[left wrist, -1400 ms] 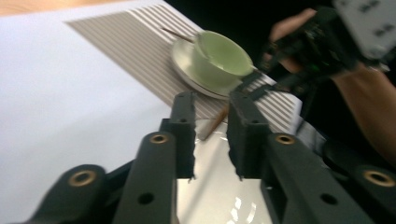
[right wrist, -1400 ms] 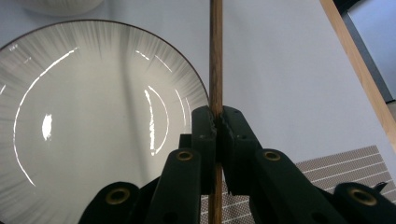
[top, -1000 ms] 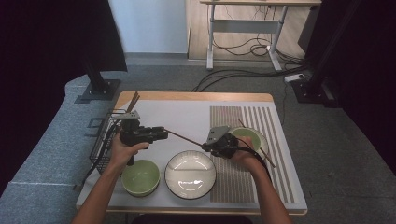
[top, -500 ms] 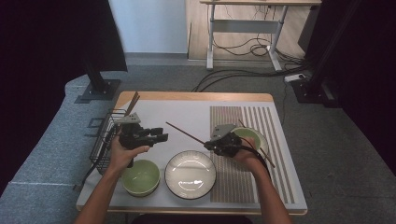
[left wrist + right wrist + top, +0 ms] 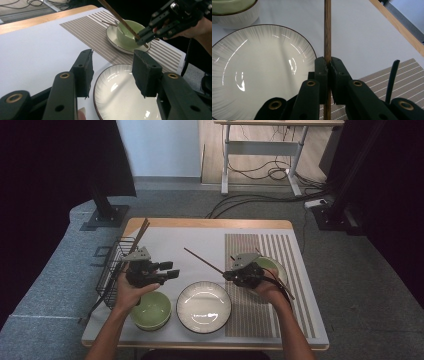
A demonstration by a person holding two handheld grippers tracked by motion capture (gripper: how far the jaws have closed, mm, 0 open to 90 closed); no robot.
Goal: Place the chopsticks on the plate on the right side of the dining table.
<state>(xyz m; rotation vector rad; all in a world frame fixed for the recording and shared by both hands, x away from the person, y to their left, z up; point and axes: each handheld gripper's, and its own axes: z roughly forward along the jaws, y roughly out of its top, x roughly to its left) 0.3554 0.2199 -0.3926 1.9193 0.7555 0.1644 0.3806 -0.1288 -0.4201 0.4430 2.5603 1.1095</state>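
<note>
While the desk (image 5: 165, 237) spreads across the middle of the high view, a white sheet covers most of its top and a striped mat (image 5: 260, 320) lies on its right part. At the left edge of the desk stands a wire basket (image 5: 111, 265) with chopsticks leaning out of it toward the upper right. A white plate (image 5: 204, 306) sits low in the centre of that view, and a green bowl (image 5: 151, 310) lies just left of it, near the front edge. Another green bowl rests on a saucer (image 5: 280, 270) on the mat, behind the right hand.

Right of centre in the high view, the right gripper (image 5: 231, 276) has its fingers clamped on a chopstick (image 5: 200, 259), which runs up and to the left from them, above the white sheet and clear of the plate. In the right gripper view the chopstick (image 5: 327, 30) stands straight up the middle of the frame, pinched between the two pads, with the plate (image 5: 257, 75) at the left.

Left of centre in the high view, the left gripper (image 5: 172, 272) hovers above the green bowl. Its fingers have just been opening, and in the left gripper view they stand apart with nothing between them, the plate (image 5: 120, 100) below them.
</note>
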